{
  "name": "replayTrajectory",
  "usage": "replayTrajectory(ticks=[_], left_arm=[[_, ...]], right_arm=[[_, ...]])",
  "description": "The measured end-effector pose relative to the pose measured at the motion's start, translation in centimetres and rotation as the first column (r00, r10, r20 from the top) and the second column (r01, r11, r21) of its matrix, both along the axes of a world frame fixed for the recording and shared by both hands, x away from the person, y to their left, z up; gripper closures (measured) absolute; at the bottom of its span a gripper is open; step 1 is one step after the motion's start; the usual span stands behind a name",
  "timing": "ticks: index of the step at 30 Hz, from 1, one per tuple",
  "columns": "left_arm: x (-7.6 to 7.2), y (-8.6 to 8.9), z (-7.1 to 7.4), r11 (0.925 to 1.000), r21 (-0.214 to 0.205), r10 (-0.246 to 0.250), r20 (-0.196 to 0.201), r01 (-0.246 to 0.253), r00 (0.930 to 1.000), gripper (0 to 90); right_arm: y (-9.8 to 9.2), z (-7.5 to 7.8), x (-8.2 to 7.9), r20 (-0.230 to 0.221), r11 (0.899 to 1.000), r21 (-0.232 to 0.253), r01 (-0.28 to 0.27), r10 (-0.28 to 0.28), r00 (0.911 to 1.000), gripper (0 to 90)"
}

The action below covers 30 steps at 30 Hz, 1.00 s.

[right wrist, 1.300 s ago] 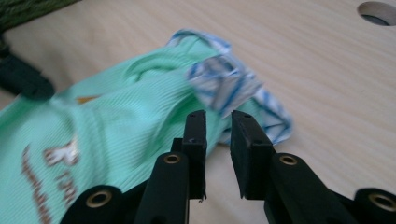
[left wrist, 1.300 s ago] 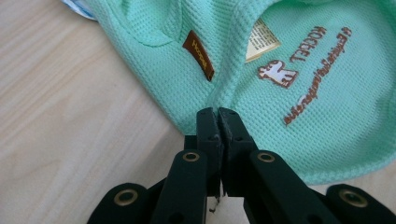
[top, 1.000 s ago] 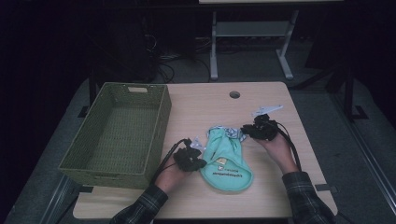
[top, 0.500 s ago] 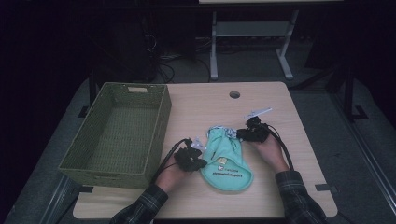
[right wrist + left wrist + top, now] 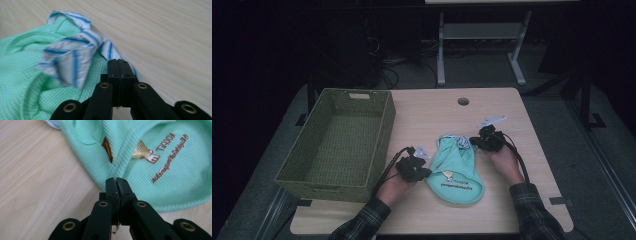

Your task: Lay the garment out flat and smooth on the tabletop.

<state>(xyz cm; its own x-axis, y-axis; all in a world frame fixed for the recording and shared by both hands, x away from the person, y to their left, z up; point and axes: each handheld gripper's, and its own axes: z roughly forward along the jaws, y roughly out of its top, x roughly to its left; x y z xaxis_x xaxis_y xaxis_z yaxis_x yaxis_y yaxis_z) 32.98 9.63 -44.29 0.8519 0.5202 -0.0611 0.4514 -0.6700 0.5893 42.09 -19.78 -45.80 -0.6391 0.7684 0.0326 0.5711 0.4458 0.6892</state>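
On the pale wooden worktop, my mint-green shirt lies flat near the front edge, just right of the woven basket, which holds nothing. My left gripper is clamped on its side hem; my right gripper has just closed on the striped collar. Both holds look set; I judge lifting, folding or binning remains.

Pale wooden table under dim light, dark grey floor, grey metal stand, cables behind
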Motion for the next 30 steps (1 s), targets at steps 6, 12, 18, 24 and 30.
replayTrajectory(ticks=[6,12,18,24,30], left_arm=[[0.0,0.0,0.0,1.0,0.005,0.003,0.0,-0.003,1.0,88.6],[-0.1,-0.1,0.3,0.9996,-0.026,0.01,0.015,-0.009,0.9998,80.2],[0.2,-0.1,1.3,0.9975,-0.071,0.004,0.034,-0.002,0.9994,81.9],[1.3,-0.6,1.3,0.9972,-0.075,0.005,0.027,-0.003,0.9996,89.5],[2.3,-1.1,1.0,0.9973,-0.073,0.011,0.03,-0.009,0.9995,89.5]], right_arm=[[-1.3,-0.3,0.3,0.019,0.998,-0.037,0.046,-0.045,0.9988,88.8],[-1.6,0.6,-0.3,0.023,0.999,0.035,0.032,-0.032,0.9992,81.9],[-2.0,1.6,-1.8,0.022,0.997,0.08,0.011,-0.013,0.9997,86.5],[-2.2,1.9,-4.0,0.007,0.994,0.099,-0.039,0.039,0.9992,90.0],[-1.9,1.8,-5.6,-0.008,0.992,0.107,-0.07,0.071,0.9974,90.0]])
